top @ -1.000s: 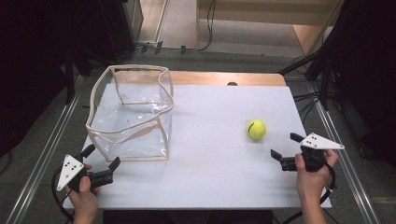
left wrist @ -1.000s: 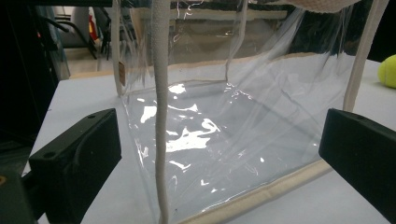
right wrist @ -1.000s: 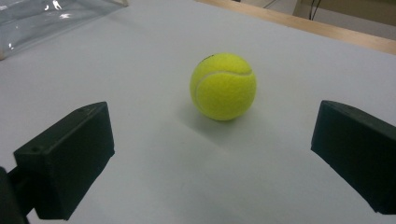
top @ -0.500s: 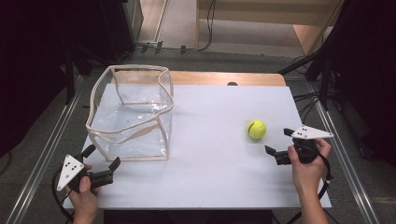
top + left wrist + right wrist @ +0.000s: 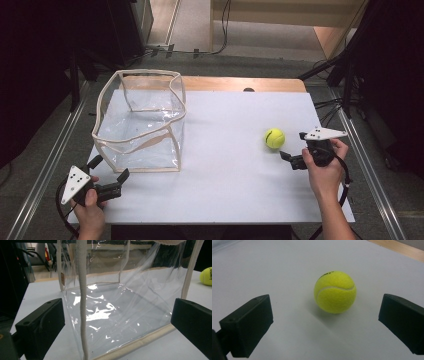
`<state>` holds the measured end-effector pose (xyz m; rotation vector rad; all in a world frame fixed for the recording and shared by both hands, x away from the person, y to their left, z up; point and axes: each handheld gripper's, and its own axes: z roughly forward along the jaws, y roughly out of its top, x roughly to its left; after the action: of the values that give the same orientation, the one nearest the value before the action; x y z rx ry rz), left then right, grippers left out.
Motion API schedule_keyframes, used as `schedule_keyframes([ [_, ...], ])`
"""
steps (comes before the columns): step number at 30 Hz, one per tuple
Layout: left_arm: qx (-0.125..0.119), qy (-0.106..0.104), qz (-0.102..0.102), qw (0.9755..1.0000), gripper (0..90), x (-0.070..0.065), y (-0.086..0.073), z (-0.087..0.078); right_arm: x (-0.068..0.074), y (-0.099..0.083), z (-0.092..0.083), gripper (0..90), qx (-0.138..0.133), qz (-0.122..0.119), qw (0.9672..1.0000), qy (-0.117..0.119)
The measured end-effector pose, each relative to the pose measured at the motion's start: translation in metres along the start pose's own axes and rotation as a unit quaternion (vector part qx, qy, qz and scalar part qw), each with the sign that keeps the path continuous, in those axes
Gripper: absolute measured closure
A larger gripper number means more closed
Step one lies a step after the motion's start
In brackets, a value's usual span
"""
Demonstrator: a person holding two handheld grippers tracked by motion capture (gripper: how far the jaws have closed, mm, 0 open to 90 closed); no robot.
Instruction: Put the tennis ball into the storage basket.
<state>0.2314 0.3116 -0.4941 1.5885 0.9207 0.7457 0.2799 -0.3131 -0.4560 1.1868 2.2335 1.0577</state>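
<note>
One tennis ball (image 5: 335, 292) | just ahead of right claw (image 5: 325, 325) | jaws apart, not touching

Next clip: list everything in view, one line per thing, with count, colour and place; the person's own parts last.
tennis ball: one, yellow-green, right part of the table, just ahead of the right gripper's open jaws
bag: one, clear plastic with cream trim, open top, left part of the table
table: one, white top, wooden far edge
left gripper: one, black, open, near-left corner, facing the bag
right gripper: one, black, open, beside the ball
hands: two, at the near edge
</note>
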Motion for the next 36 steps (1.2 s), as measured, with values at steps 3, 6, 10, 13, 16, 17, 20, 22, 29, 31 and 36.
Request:
schedule_keyframes([
  [3,0.001,0.000,0.001,1.0000,0.0,0.000,0.000,0.000,0.000,0.005,0.002,0.0,0.007,-0.007,0.9999,0.001],
  [6,0.001,0.001,0.000,1.0000,0.0,0.000,0.000,0.000,-0.001,0.010,0.004,0.0,0.010,-0.014,0.9999,0.002],
  [10,0.000,0.000,0.000,1.0000,0.0,0.000,0.000,0.000,-0.002,0.014,0.007,0.0,0.021,-0.018,0.9996,0.006],
  [13,0.000,0.000,0.000,1.0000,0.0,0.000,0.000,0.000,-0.003,0.016,0.009,0.0,0.025,-0.018,0.9995,0.007],
  [16,0.000,0.000,-0.001,1.0000,0.0,0.000,0.000,0.000,-0.004,0.021,0.012,0.0,0.030,-0.023,0.9993,0.010],
  [17,0.000,0.000,-0.001,1.0000,0.0,0.000,0.000,0.000,-0.004,0.021,0.012,0.0,0.030,-0.023,0.9993,0.010],
  [20,0.000,0.000,-0.001,1.0000,0.0,0.000,0.000,0.000,-0.005,0.024,0.014,0.0,0.038,-0.025,0.9989,0.011],
  [22,0.000,0.000,-0.001,1.0000,0.0,0.000,0.000,0.000,-0.006,0.027,0.016,0.0,0.043,-0.032,0.9985,0.012],
  [29,0.000,0.000,-0.002,1.0000,0.0,0.000,0.000,0.000,-0.008,0.035,0.023,0.0,0.063,-0.040,0.9970,0.018],
  [31,-0.001,-0.001,-0.002,1.0000,0.0,0.000,0.000,0.000,-0.009,0.036,0.026,0.0,0.070,-0.041,0.9965,0.020],
  [36,-0.002,0.000,-0.003,1.0000,0.0,0.001,0.000,0.000,-0.010,0.043,0.031,0.0,0.083,-0.048,0.9950,0.026],
])
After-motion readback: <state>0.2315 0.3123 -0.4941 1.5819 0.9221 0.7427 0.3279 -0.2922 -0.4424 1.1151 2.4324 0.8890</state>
